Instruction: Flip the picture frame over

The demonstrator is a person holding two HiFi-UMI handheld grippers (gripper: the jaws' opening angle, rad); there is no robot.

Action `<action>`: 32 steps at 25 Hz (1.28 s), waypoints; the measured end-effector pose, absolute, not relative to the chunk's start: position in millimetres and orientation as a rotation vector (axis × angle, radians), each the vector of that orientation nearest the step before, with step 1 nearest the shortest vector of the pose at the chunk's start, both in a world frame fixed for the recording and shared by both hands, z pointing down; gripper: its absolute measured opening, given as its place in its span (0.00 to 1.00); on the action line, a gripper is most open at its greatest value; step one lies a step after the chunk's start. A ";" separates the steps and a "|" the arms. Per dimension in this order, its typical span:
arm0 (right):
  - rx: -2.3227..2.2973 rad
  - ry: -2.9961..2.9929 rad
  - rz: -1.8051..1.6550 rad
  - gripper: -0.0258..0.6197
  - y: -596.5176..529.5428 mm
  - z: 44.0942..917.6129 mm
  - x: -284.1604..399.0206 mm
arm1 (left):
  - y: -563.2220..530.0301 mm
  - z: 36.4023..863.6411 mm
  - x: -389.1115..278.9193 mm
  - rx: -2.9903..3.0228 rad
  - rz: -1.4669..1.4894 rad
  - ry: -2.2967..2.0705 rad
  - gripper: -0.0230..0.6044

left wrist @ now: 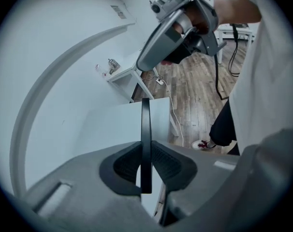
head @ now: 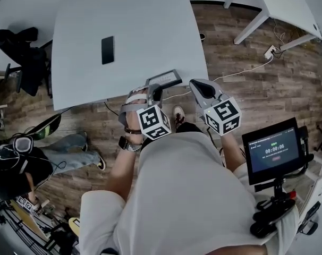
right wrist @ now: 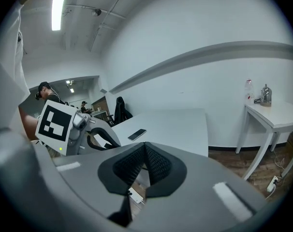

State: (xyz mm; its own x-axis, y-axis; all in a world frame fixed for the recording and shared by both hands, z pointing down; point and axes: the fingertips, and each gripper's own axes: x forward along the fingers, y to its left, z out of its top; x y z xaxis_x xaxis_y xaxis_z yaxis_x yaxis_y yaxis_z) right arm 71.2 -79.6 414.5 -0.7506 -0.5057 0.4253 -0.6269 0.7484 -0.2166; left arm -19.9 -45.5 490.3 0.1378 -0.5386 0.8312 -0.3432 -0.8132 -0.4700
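Picture frame (head: 163, 81): stands edge-on, pinched between the fingers (left wrist: 166, 161) of the left gripper (head: 154, 92), over the near edge of the desk (head: 129, 31). Just to its right, the right gripper (head: 201, 88), fingers pressed together on nothing. Farther off on the desk, to the left, a dark phone (head: 108, 50) lying flat.

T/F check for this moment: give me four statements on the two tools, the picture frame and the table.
1. The left tool clamps the picture frame by its edge. True.
2. The right tool holds the frame too. False: its jaws are together with nothing between them.
3. A phone lies on the table. True.
4. The frame lies flat on the table. False: the left tool holds it up, tilted.
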 end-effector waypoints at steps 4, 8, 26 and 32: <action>0.838 -2.626 0.483 0.04 -76.0 415.0 67.0 | -38.9 489.3 -27.3 -2.326 -1.755 0.889 0.15; 0.813 -2.631 0.505 0.04 -100.2 415.0 81.1 | -57.8 481.9 -19.4 -2.429 -1.781 0.872 0.15; 0.918 -2.556 0.546 0.04 -144.8 428.1 77.5 | -137.9 475.3 -59.4 -2.618 -1.726 0.821 0.15; 0.929 -2.507 0.588 0.04 -171.6 434.9 57.8 | -173.1 481.5 -77.0 -2.691 -1.696 0.765 0.15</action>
